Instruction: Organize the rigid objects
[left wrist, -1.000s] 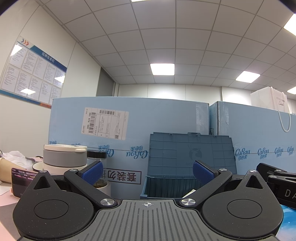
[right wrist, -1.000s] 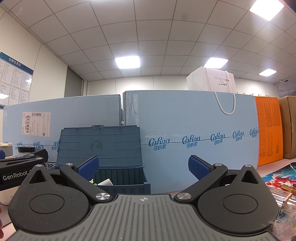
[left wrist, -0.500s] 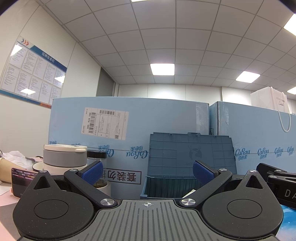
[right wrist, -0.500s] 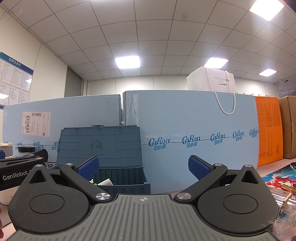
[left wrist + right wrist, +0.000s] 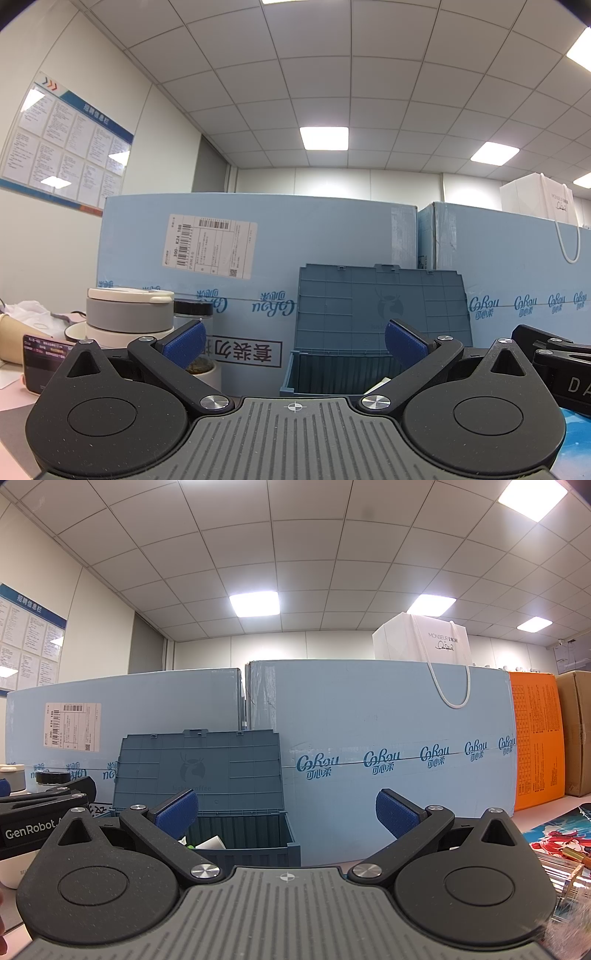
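Item: both grippers idle, blue storage bin open.
Your left gripper [image 5: 294, 338] and right gripper [image 5: 286, 810] hold spread, empty jaws, unchanged over the last second (no progress yet). The blue storage bin [image 5: 332, 376] sits at 12 o'clock left view, 11 o'clock right view [image 5: 240, 834], lid [image 5: 199, 771] upright, some items already inside.
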Motion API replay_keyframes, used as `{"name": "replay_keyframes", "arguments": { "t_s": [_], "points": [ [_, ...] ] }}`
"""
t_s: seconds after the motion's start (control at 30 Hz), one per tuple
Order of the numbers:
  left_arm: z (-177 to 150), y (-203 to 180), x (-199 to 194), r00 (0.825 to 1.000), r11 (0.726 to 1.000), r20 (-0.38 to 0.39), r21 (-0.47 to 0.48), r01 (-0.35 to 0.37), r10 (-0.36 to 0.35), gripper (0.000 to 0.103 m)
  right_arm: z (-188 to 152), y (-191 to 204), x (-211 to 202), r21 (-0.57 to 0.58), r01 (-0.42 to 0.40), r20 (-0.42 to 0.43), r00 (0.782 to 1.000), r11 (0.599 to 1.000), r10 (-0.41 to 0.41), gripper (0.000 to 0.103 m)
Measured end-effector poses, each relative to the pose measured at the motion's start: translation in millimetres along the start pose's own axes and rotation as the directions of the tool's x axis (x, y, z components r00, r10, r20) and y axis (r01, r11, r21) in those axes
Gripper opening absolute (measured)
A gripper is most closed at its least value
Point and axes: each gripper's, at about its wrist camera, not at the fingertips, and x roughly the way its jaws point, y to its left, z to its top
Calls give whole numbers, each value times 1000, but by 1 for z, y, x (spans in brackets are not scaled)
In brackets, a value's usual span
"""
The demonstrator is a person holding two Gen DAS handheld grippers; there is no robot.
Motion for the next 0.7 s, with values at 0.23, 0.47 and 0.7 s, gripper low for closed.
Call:
{"name": "replay_keyframes", "arguments": {
  "t_s": [0.23,0.47,0.7],
  "points": [
    [-1,1,-3,1000,1000,7,-4,-1,1,103,-1,-1,0,8,1,2,1000,1000,-1,103],
    [7,1,-5,1000,1000,16,-19,-2,2,103,0,-3,-1,23,-4,5,1000,1000,4,103],
    [19,0,-11,999,999,33,-36,10,-9,103,8,-3,-9,22,-9,30,999,1000,9,103]
  ]
}}
